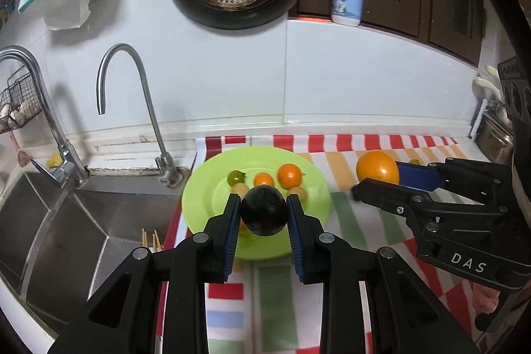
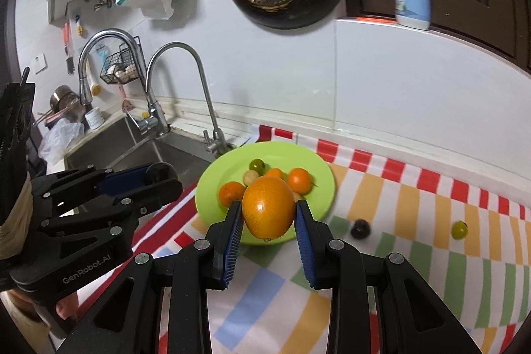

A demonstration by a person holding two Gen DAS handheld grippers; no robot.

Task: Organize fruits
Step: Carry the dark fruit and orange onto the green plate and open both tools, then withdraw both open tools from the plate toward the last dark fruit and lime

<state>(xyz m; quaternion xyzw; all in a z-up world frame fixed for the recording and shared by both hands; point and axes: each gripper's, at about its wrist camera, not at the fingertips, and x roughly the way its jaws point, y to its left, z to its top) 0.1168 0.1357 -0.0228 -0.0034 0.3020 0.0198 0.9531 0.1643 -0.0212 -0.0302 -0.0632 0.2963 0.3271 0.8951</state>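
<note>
A: What's the biggest thing ahead of the two grippers?

B: The striped tablecloth (image 2: 415,198), spread beneath both of them. To the left of the left gripper (image 1: 264,204) is the steel sink (image 1: 83,221), with a curved faucet (image 1: 132,108) behind it.

A: And the plate?

B: The green plate (image 1: 312,184) lies on the cloth directly ahead of the left gripper, and ahead and slightly left of the right gripper (image 2: 268,211).

A: What is each gripper doing?

B: The left one pinches a dark plum (image 1: 264,210) between its blue pads, over the near part of the plate. The right one is clamped on a large orange (image 2: 268,208), held in front of the plate's near edge.

A: What's already on the plate?

B: Beyond the left fingertips: a small orange tomato (image 1: 290,175), a smaller orange one (image 1: 264,178) beside it, and a green cherry tomato (image 1: 236,177) furthest left. Two pale yellowish fruits (image 1: 239,188) sit just behind the plum; I cannot tell what kind.

A: Anything loose on the cloth?

B: To the right of the right gripper, a second dark plum (image 2: 360,228), and further right a green cherry tomato (image 2: 459,230), well apart from the plate.
</note>
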